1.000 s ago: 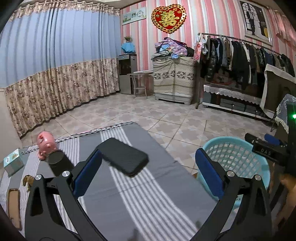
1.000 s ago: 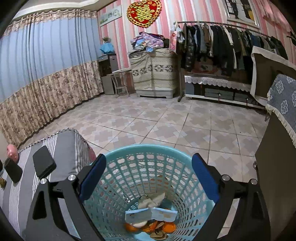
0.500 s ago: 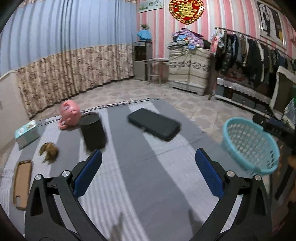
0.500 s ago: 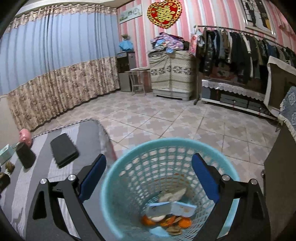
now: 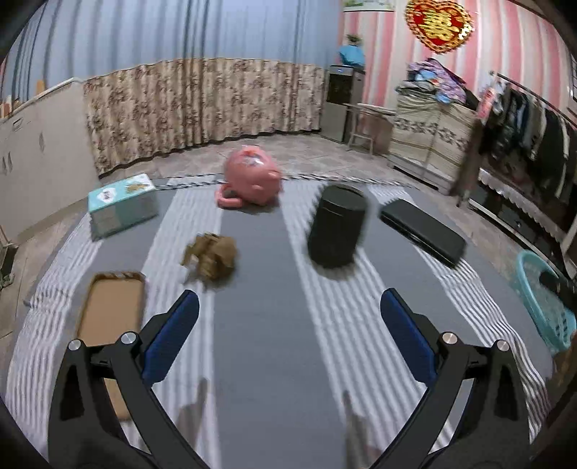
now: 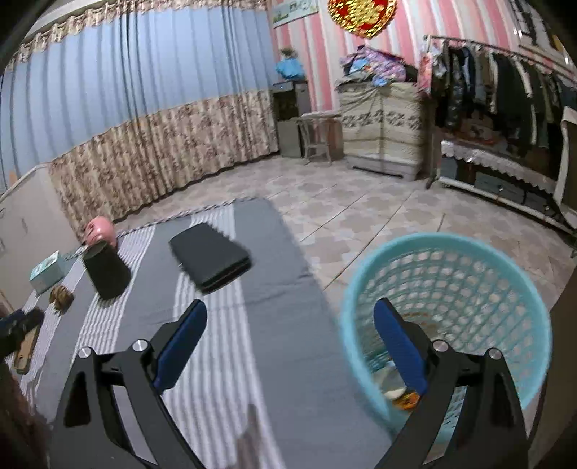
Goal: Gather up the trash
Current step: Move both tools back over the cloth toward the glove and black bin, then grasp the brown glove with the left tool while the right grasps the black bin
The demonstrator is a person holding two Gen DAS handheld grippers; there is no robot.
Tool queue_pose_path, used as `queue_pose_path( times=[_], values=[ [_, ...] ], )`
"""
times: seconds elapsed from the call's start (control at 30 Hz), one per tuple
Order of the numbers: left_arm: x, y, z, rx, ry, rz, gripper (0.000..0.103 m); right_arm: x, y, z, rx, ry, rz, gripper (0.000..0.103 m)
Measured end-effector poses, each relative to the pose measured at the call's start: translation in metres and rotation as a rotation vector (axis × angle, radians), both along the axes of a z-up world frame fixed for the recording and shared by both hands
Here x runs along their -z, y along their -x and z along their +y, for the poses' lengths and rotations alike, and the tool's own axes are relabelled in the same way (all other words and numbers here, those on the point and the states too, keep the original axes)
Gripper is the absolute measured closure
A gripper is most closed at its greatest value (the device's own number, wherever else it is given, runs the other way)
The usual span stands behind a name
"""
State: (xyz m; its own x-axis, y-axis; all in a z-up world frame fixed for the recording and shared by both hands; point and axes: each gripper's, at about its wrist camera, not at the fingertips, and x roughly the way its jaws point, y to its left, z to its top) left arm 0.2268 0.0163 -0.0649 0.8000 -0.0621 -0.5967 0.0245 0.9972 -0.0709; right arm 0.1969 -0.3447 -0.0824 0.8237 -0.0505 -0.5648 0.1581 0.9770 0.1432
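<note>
Left gripper fingers spread wide, empty, over grey striped cloth. Crumpled brown paper wad lies centre-left of left view, above flat brown cardboard piece. Right gripper likewise spread, empty; turquoise plastic mesh basket lower right.

Both claws, left claw and right claw: black arms, silver screws, seemingly rubbery blue pads.

no text can be read; the gold character on the red heart wall ornament is blurred.
</note>
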Motion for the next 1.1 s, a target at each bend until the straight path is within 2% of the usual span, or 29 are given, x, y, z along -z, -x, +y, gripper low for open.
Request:
queue_pose_path(
  times=[0.13, 0.23, 0.37, 0.43, 0.5, 0.57, 0.63, 0.67, 0.7, 0.77, 0.97, 1.1],
  values=[
    [-0.003, -0.035, 0.015, -0.006, -0.060, 0.002, 0.006, 0.004, -0.011, 0.028, -0.040, 0.049, 0.025, 0.011],
    [0.009, -0.067, 0.027, -0.026, -0.053, 0.064, 0.006, 0.004, -0.019, 0.042, -0.053, 0.052, 0.039, 0.011],
    [0.026, -0.091, 0.034, -0.029, -0.032, 0.112, 0.014, 0.006, -0.033, 0.057, -0.071, 0.048, 0.072, 0.011],
    [0.036, -0.100, 0.033, -0.036, -0.051, 0.139, 0.025, 0.006, -0.040, 0.067, -0.084, 0.064, 0.081, 0.011],
    [0.041, -0.106, 0.034, -0.047, -0.065, 0.158, 0.026, 0.007, -0.046, 0.076, -0.096, 0.077, 0.086, 0.011],
    [0.043, -0.106, 0.037, -0.047, -0.057, 0.156, 0.032, 0.007, -0.055, 0.087, -0.109, 0.075, 0.091, 0.011],
    [0.045, -0.109, 0.042, -0.056, -0.048, 0.168, 0.047, 0.008, -0.065, 0.101, -0.134, 0.063, 0.099, 0.011],
    [0.048, -0.111, 0.045, -0.056, -0.031, 0.182, 0.052, 0.008, -0.068, 0.108, -0.148, 0.062, 0.102, 0.011],
    [0.048, -0.111, 0.049, -0.048, -0.002, 0.187, 0.052, 0.008, -0.073, 0.118, -0.169, 0.063, 0.106, 0.011],
    [0.044, -0.107, 0.058, -0.055, 0.051, 0.162, 0.054, 0.008, -0.080, 0.135, -0.193, 0.070, 0.107, 0.011],
    [0.021, -0.089, 0.071, -0.114, 0.016, 0.047, 0.054, 0.005, -0.103, 0.181, -0.248, 0.092, 0.099, 0.011],
    [0.016, -0.085, 0.088, -0.182, 0.004, 0.027, 0.054, 0.005, -0.116, 0.201, -0.266, 0.096, 0.099, 0.011]
  ],
)
